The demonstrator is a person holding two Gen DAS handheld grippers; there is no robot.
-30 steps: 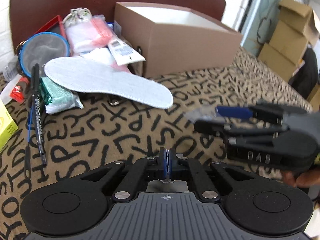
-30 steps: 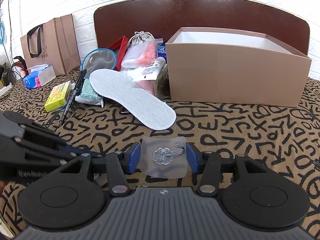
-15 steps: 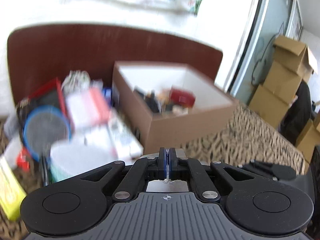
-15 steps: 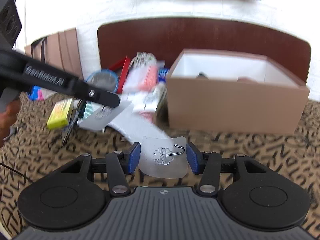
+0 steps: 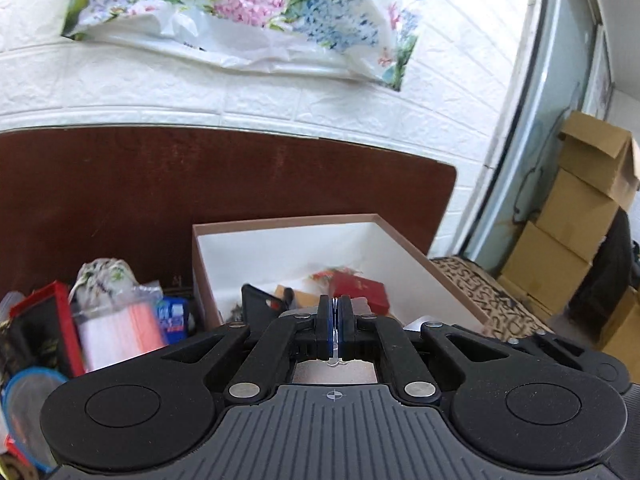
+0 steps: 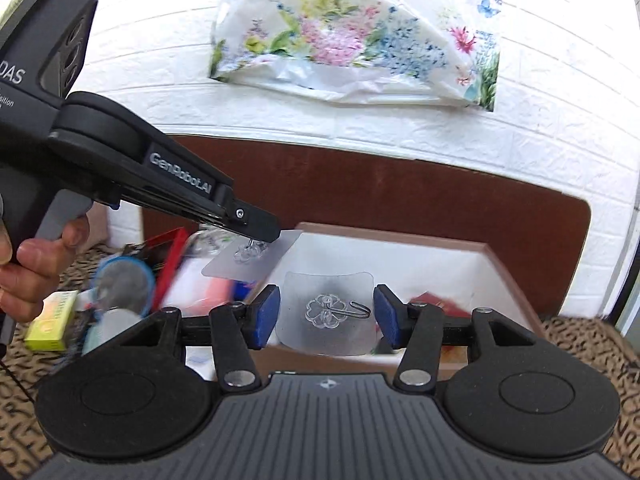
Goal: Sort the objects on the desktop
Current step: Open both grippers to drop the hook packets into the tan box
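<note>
A: Clear sticky hook held flat between the blue pads of the right gripper, edge to edge, up in the air in front of the brown box. Second clear hook pinched in the left gripper, fingers pressed together on it, out over the pile beside the box.

B: Handling?

A: Likely very light, thin and bendy; glossy film, so probably slippery. Little wire hook on a flower-shaped boss in the middle. Best taken by the sheet's edges or the stiff centre, gently, to avoid buckling.

B: And around?

A: Cardboard box with white inside, oddments already in it, a red packet among them. Left of it a round blue-rimmed mesh thing, a yellow carton, soft plastic bags. Patterned cloth underneath, dark wooden board behind.
</note>
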